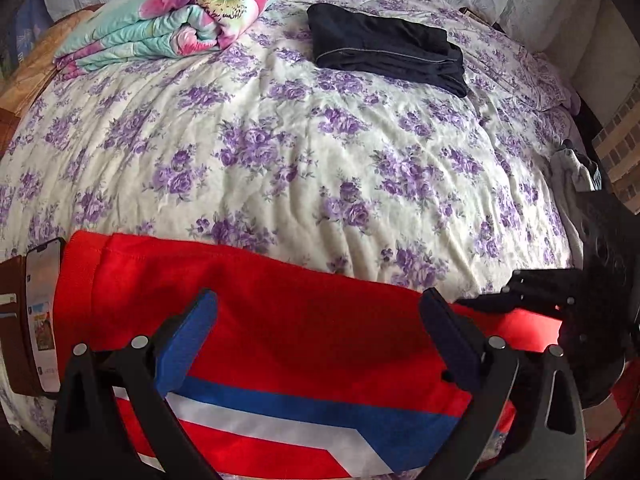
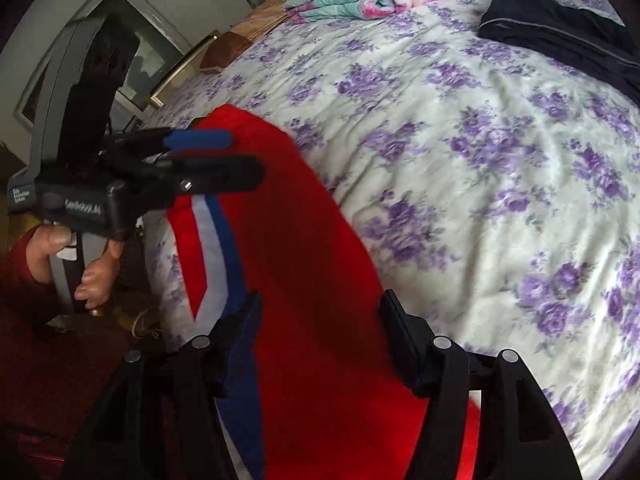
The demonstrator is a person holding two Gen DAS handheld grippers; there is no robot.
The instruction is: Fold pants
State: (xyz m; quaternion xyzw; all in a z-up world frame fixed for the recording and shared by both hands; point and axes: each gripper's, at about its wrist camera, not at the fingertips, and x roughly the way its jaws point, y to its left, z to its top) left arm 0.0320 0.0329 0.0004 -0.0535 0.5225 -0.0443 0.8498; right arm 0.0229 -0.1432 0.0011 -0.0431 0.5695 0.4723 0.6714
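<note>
At the near edge of the bed (image 1: 304,152), the red pants (image 1: 304,344) lie already doubled over, a blue and white stripe showing on the panel closest to the person. Their long axis runs side to side across the left wrist view, roughly along the bed's near edge. The left hand-held gripper (image 1: 320,332) hangs directly above the left stretch of that band, pointing steeply down, its jaws spread wide with red cloth beneath them but nothing pinched. In the right wrist view it appears free of the fabric, a hand (image 2: 94,276) around its handle. Further along the band, the right hand-held gripper (image 2: 320,336) sits above the other stretch, also released, its jaws apart over the cloth, which looks slightly blurred there. Each gripper is thus nearest its own end of the pants, so a further fold across the long axis would likely need one end lifted over the other. A dark folded garment (image 1: 384,48) lies well apart, toward the far side of the bed.
</note>
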